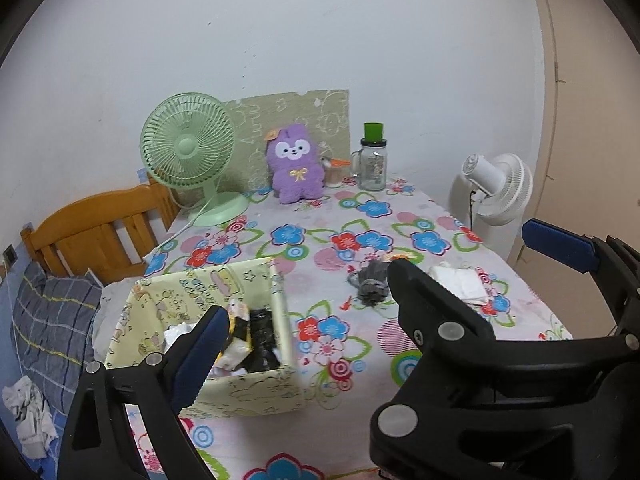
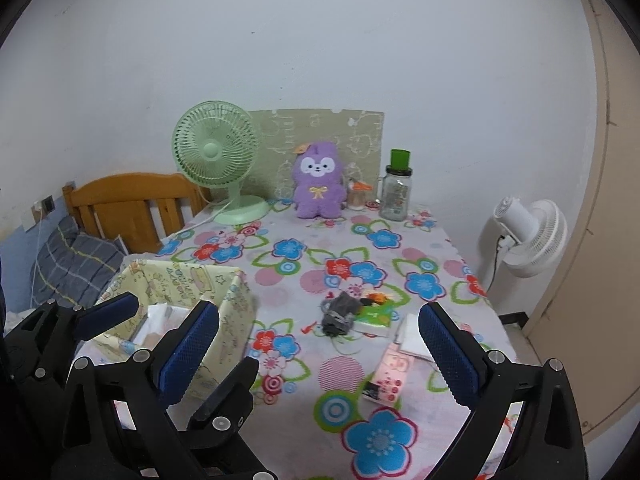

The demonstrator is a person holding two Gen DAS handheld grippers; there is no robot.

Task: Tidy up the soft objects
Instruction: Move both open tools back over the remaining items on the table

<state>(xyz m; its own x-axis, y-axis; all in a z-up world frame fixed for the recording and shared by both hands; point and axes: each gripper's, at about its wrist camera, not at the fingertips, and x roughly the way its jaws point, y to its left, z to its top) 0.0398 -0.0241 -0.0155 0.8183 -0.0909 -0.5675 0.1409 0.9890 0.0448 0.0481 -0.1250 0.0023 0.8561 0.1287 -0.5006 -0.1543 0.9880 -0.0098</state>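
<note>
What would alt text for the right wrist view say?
An open right claw hangs over a floral tablecloth, nothing between its blue pads. Ahead lie a grey bundle and a pink packet; a yellow box sits left, a purple plush toy at the back.

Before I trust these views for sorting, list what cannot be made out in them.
- Box contents: in the left wrist view the left tongs cover part; in the right wrist view its wall hides most.
- Grey bundle: too small and blurred to identify in either view.
- White folded item: partly behind a tong finger in the left wrist view.
- Small cup beside the plush: partly hidden, contents unclear.
</note>
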